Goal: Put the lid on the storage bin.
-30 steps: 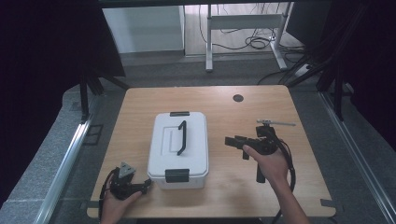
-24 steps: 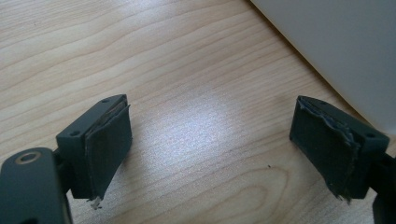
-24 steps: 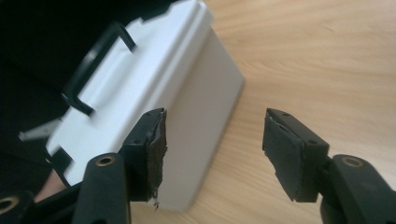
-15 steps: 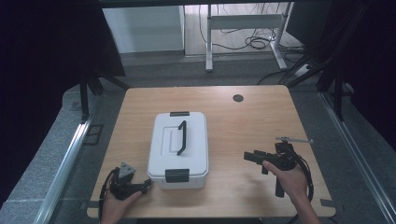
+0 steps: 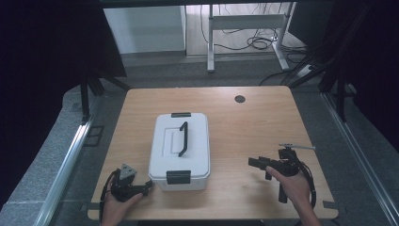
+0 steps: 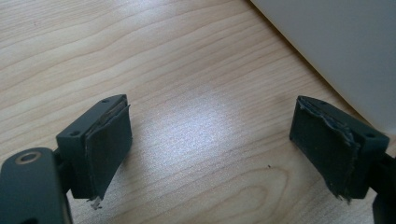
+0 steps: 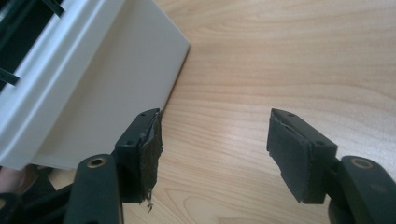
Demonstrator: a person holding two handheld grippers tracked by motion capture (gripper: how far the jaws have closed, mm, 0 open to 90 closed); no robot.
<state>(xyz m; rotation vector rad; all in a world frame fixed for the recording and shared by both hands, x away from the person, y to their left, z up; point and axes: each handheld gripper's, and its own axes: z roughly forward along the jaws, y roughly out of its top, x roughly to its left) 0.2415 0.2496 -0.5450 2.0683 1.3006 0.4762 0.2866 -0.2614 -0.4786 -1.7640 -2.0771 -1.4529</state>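
Observation:
A white lidded box (image 5: 169, 155) with a black handle (image 5: 183, 139) and a black front latch (image 5: 178, 177) stands left of the table's middle. My left gripper (image 5: 148, 186) rests at the box's near left corner, open, with bare wood between its pads (image 6: 109, 140) and the box wall (image 6: 336, 51) beside it. My right gripper (image 5: 251, 162) lies low over the table to the right of the box and points left at it. Its jaws have just been opening and stand wide, with nothing between them (image 7: 215, 149). The box side (image 7: 102, 88) shows ahead on the left.
A small black round grommet (image 5: 240, 99) sits in the wooden table (image 5: 244, 127) near its far edge. Beyond the table stand a desk frame (image 5: 244, 28) and loose cables on the floor. Bare wood lies between the box and the right gripper.
The right hand has come down and toward the near right part of the table, farther from the box. The left hand and the box have kept still.

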